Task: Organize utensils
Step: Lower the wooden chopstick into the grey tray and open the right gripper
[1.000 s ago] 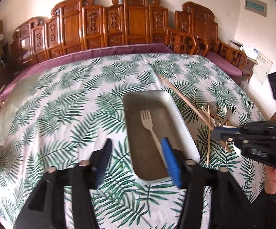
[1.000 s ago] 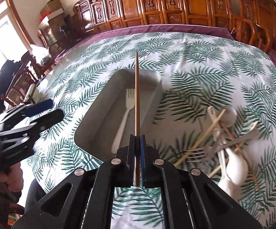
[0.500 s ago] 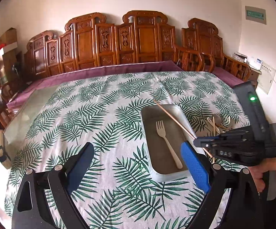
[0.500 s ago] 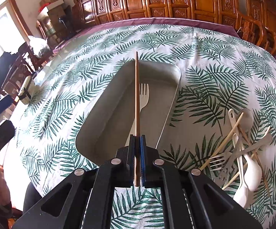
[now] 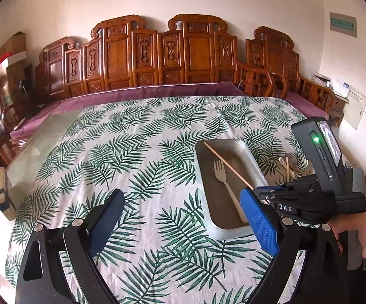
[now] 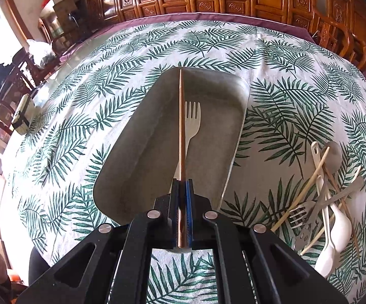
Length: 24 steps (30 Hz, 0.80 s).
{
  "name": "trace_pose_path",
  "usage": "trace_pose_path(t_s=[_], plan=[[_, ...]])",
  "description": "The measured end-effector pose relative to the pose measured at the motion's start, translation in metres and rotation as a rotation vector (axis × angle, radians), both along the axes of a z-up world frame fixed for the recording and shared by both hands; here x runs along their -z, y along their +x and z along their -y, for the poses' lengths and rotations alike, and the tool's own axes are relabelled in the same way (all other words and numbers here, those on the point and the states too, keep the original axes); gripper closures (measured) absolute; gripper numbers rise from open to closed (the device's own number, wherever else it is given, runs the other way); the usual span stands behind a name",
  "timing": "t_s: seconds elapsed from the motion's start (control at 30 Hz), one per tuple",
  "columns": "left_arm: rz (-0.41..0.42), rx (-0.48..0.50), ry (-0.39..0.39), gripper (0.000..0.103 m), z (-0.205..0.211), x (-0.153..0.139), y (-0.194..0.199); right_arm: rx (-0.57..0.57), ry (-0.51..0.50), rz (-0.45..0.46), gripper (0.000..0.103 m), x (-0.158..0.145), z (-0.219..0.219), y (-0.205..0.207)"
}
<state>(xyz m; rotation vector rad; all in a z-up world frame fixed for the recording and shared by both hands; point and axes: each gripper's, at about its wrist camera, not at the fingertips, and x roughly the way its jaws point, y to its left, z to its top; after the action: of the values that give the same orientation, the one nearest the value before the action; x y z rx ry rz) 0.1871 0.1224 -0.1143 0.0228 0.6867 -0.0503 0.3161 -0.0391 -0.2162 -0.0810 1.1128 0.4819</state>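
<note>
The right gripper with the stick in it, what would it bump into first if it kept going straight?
Probably the grey tray. The right gripper is shut on a brown chopstick aimed over the tray, beside the white fork; the chopstick tip would likely touch first, though depth is unclear.

A large table covered by a white cloth printed with green palm fronds carries a grey rectangular metal tray. Just to the tray's right, a loose heap of utensils lies directly on the cloth: pale spoons, grey forks and crossed wooden chopsticks
</note>
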Motion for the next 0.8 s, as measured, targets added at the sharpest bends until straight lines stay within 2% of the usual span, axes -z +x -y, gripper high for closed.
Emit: trace_pose_path(t_s=[0.2,0.53,0.8], plan=[[-0.002,0.002,0.007,0.014,0.001,0.002,-0.001,0.000,0.007,-0.003,0.097,0.002,-0.004,0.004],[-0.014,0.011,0.005,0.014,0.004,0.006,-0.001,-0.057,0.085,0.051,0.097,-0.015,-0.001,-0.004],[-0.014,0.035,0.010,0.014,0.017,0.006,-0.005,-0.060,0.091,0.142,0.097,-0.039,0.039,-0.021]])
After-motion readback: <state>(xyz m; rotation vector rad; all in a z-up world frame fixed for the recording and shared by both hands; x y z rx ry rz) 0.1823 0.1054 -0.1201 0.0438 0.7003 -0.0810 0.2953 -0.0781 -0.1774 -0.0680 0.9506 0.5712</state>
